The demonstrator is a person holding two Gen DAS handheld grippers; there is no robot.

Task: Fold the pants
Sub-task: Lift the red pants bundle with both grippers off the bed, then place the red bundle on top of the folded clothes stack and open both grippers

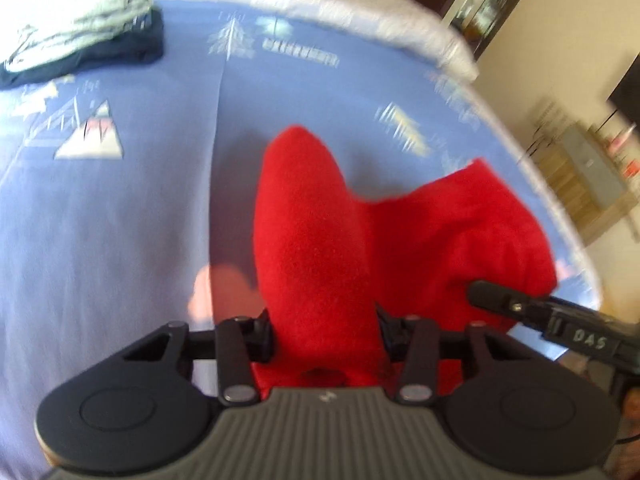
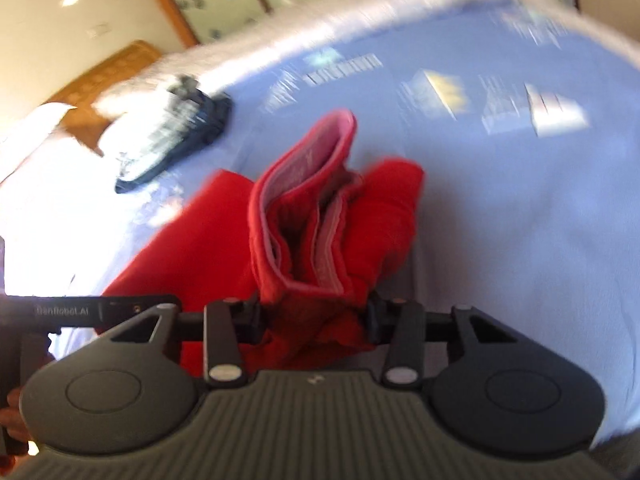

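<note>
**Both grippers clamped on the red pants**

Your left gripper point(image 1: 324, 328) has its jaws drawn in on a thick bunch of the red pants point(image 1: 320, 240), and the fleece fills the gap from one finger to the other. Your right gripper point(image 2: 316, 316) does the same at the waistband end, with gathered red cloth packed between its fingers, so each tool holds a part of the garment.

Ahead of both grippers spreads the blue bedspread point(image 1: 120, 220), printed with pale trees and mountain shapes, reaching to a white border point(image 1: 360, 4) at its far side. It carries everything else.

The pants rise straight out of your left gripper as one rounded fold, with a second lobe lying off to the right of it on the spread. Seen from your right gripper, the pink-lined waistband point(image 2: 312, 184) stands open just beyond the fingers, and more red cloth trails to the left of them.

Far ahead and left of your left gripper sits a stack of folded clothes point(image 1: 80, 28), pale grey-green pieces on top of a dark navy one, well apart from the pants.

Just right of your left gripper, one black finger of the other tool presses into the red lobe. Both views are blurred.
</note>
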